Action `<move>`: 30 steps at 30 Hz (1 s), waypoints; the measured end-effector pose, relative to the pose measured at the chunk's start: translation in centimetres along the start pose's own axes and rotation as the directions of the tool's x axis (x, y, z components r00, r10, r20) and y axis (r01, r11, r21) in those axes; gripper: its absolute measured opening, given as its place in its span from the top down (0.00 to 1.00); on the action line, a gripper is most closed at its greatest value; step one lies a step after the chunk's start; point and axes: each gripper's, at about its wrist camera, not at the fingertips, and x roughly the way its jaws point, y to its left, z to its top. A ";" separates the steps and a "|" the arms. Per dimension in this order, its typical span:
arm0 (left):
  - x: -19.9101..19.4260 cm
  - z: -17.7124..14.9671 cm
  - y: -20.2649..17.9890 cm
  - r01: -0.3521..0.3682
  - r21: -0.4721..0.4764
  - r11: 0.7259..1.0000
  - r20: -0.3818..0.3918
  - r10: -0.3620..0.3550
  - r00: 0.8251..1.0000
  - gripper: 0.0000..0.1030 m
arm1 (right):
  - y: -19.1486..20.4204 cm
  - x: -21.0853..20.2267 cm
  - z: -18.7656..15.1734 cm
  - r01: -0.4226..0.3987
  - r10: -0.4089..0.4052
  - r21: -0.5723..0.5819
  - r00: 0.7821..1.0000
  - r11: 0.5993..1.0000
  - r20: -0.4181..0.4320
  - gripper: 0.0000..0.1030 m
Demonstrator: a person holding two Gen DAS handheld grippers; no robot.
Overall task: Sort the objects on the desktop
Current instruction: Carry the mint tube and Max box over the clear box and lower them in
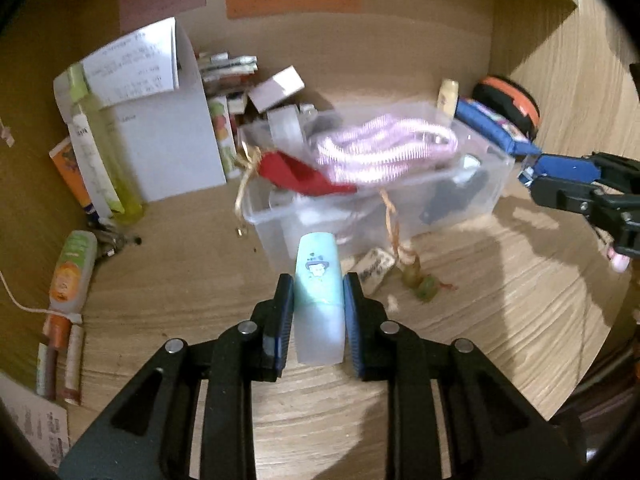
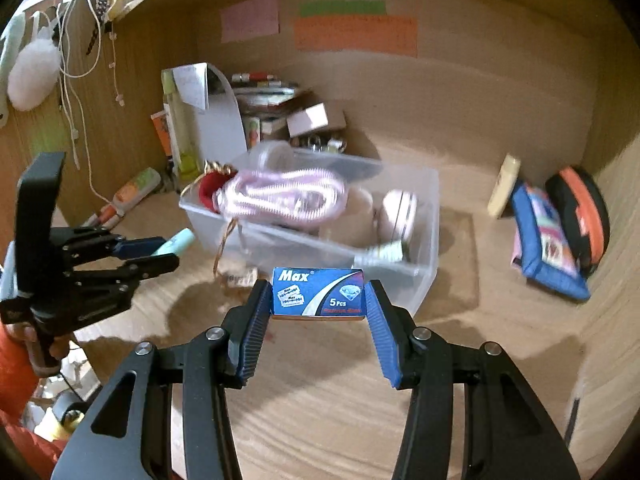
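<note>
My left gripper [image 1: 318, 286] is shut on a pale mint highlighter-like tube [image 1: 319, 280] with a small cartoon print, held above the wooden desk. In the right wrist view the same left gripper [image 2: 170, 252] shows at the left with the mint tube [image 2: 176, 242] sticking out. My right gripper [image 2: 318, 290] is shut on a small blue "Max" razor-blade box [image 2: 318, 292], and it appears at the right edge of the left wrist view as well [image 1: 528, 178]. Just beyond both stands a clear plastic bin [image 1: 468, 190] [image 2: 424, 256] holding a pink coiled cord [image 1: 384, 146] and red cloth.
A white file box [image 1: 168, 148], green bottle [image 1: 100, 140] and stacked packets stand at the back left. A tube with an orange label [image 1: 70, 272] lies at the left. A blue pouch [image 2: 544, 236], an orange-black case [image 2: 584, 212] and a cream bottle [image 2: 505, 184] lie at the right. Sticky notes hang on the back wall.
</note>
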 end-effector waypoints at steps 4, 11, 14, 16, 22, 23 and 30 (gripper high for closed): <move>-1.1 1.5 0.4 0.012 -0.020 1.000 0.039 -0.011 0.999 0.77 | 0.3 -0.1 1.0 0.000 0.001 -0.023 1.000 1.000 0.022 0.57; -2.1 3.7 2.0 0.053 -0.068 0.996 0.087 -0.047 0.995 0.77 | 0.0 0.2 2.7 -0.016 0.017 -0.024 0.999 1.000 0.051 0.57; -2.0 4.7 2.8 0.065 -0.087 0.994 0.094 -0.057 0.994 0.77 | -0.6 0.7 3.4 -0.032 0.033 -0.015 0.998 0.999 0.048 0.57; -1.8 5.4 3.2 0.068 -0.095 0.993 0.098 -0.059 0.993 0.77 | -1.0 1.2 3.8 -0.035 0.035 -0.008 0.999 0.999 0.042 0.57; -1.0 7.5 3.8 0.093 -0.102 0.990 0.107 -0.082 0.991 0.77 | -2.7 2.7 5.2 -0.021 0.020 0.022 0.999 1.000 0.036 0.57; -0.7 7.8 3.8 0.095 -0.101 0.990 0.105 -0.084 0.991 0.77 | -3.0 3.0 5.5 -0.017 0.016 0.025 0.999 1.000 0.037 0.57; 1.2 10.2 3.2 0.125 -0.085 0.989 0.090 -0.117 0.989 0.77 | -3.8 4.9 6.7 0.010 -0.011 0.020 1.000 1.000 0.025 0.57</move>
